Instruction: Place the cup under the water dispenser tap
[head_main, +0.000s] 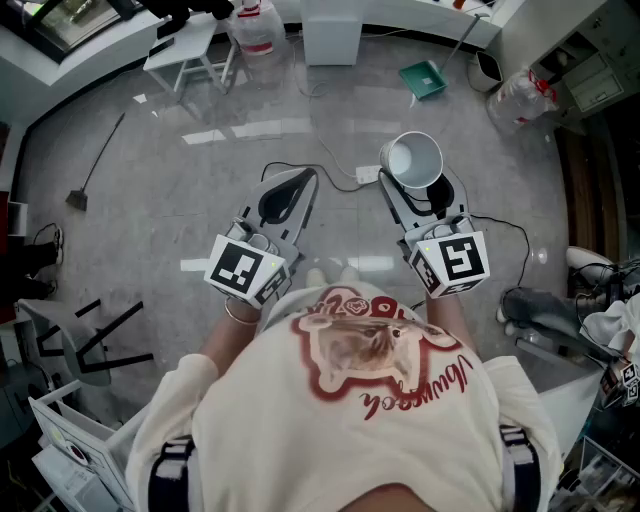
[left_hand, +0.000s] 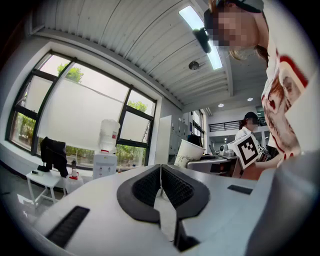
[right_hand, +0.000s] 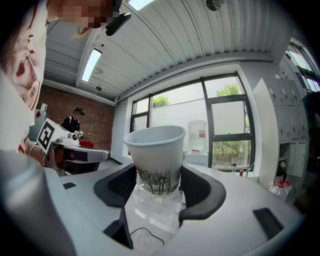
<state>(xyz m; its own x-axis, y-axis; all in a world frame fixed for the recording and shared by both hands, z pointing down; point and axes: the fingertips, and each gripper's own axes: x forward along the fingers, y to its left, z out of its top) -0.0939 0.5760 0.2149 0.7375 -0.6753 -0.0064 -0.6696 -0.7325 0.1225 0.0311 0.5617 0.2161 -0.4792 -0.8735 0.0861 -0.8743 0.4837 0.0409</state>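
A white paper cup (head_main: 412, 160) with a dark tree print stands upright between the jaws of my right gripper (head_main: 415, 188), which is shut on its lower part. In the right gripper view the cup (right_hand: 156, 156) fills the middle, with the black pads (right_hand: 200, 192) pressed on both sides. My left gripper (head_main: 288, 192) is shut with nothing in it; its pads (left_hand: 172, 187) meet. The water dispenser (left_hand: 106, 152), white with a bottle on top, stands far off by the window. It also shows behind the cup (right_hand: 197, 141) and at the top of the head view (head_main: 256, 24).
A white table (head_main: 185, 48) stands left of the dispenser and a white cabinet (head_main: 331, 30) right of it. On the grey floor lie a power strip with cable (head_main: 366, 175), a green dustpan (head_main: 425, 78) and a broom (head_main: 92, 168). Another person (left_hand: 247, 126) stands far off.
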